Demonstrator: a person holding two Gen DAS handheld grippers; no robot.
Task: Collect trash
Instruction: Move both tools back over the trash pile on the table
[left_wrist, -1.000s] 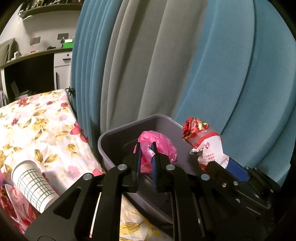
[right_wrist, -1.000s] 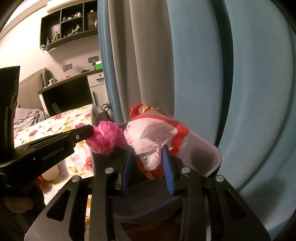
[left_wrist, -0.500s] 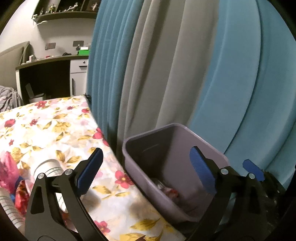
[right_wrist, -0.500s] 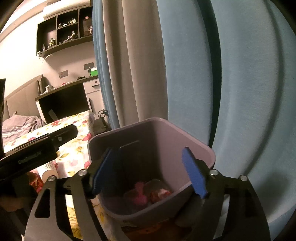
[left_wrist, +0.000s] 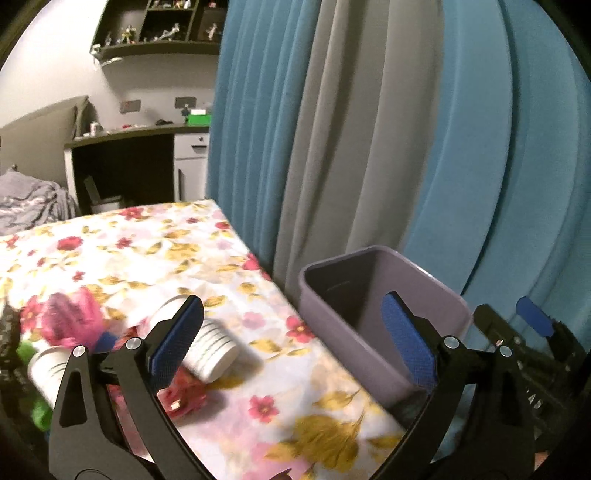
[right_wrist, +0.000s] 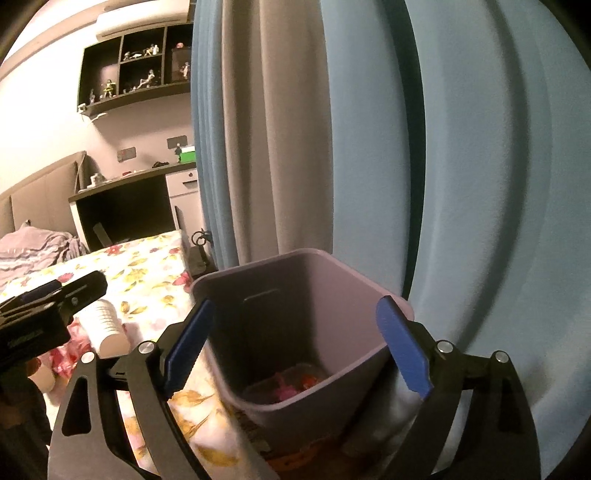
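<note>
Both grippers' fingers apart, nothing between them — right gripper (right_wrist: 291, 350) widening, left gripper (left_wrist: 291, 343) wide. Paper cup (left_wrist: 207, 345) on tabletop (left_wrist: 147, 251): light, crushable — likely best gripped gently across its ribbed wall.

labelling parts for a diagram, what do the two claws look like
Both match: the left claw and the right claw have black plastic frames with triangular cut-outs, silver screw heads at the joints, and flat blue textured pads on the fingers. No cables or sleeves show.

Two paper cups (left_wrist: 207, 347) (lying down), one bin (left_wrist: 417, 284).
</note>
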